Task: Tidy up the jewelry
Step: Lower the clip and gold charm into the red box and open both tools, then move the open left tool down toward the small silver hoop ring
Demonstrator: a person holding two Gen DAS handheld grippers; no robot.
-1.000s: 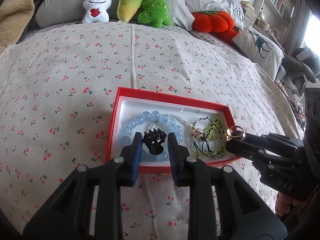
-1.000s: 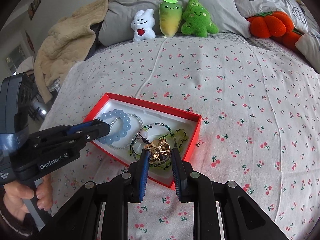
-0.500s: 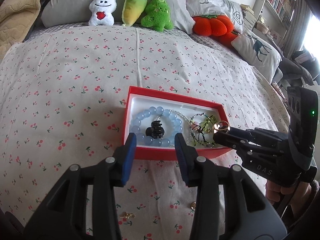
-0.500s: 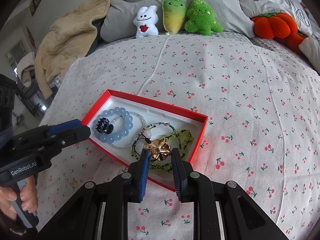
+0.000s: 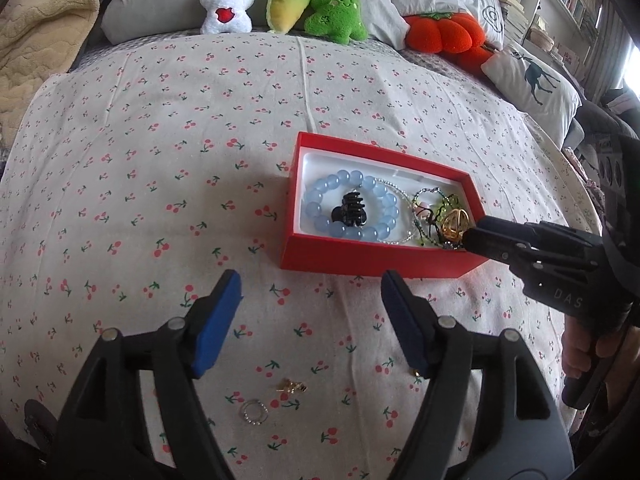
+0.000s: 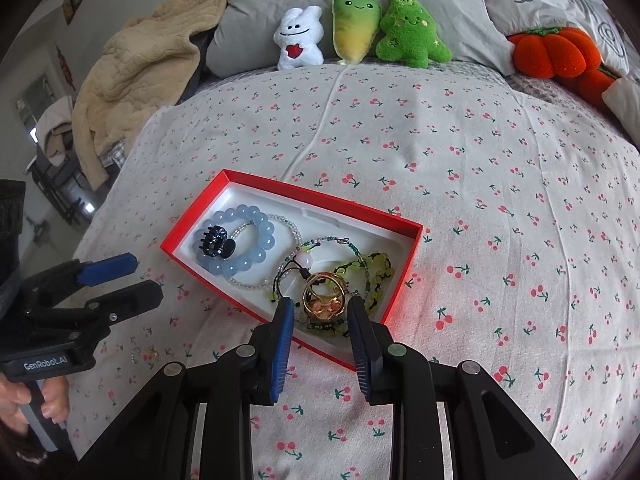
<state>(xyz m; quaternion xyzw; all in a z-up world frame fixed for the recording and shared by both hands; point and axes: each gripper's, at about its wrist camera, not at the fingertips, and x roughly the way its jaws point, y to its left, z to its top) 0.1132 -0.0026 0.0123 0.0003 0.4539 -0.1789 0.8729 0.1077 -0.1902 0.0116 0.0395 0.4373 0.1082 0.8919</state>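
Note:
A red jewelry box (image 5: 360, 258) (image 6: 208, 222) lies on the cherry-print bedspread. Inside are a blue bead bracelet (image 5: 320, 222) (image 6: 264, 232), a black hair claw (image 5: 349, 211) (image 6: 214, 241), clear and green bead strands (image 6: 376, 276) and a gold ring (image 5: 454, 224) (image 6: 325, 298). My right gripper (image 6: 320, 310) (image 5: 474, 236) is open at the box's near right corner, its jaws either side of the gold ring lying in the box. My left gripper (image 5: 308, 312) (image 6: 132, 280) is open and empty, in front of the box.
A small silver ring (image 5: 253, 411) and a gold earring (image 5: 291, 386) lie on the bedspread near my left gripper; they show faintly in the right wrist view (image 6: 144, 354). Plush toys (image 5: 280, 4) and pillows (image 5: 532, 76) line the far edge; a beige blanket (image 6: 136, 76) lies at the left.
My left gripper let go of the black hair claw in the box, opened wide and drew back. My right gripper opened and the gold ring now lies in the box.

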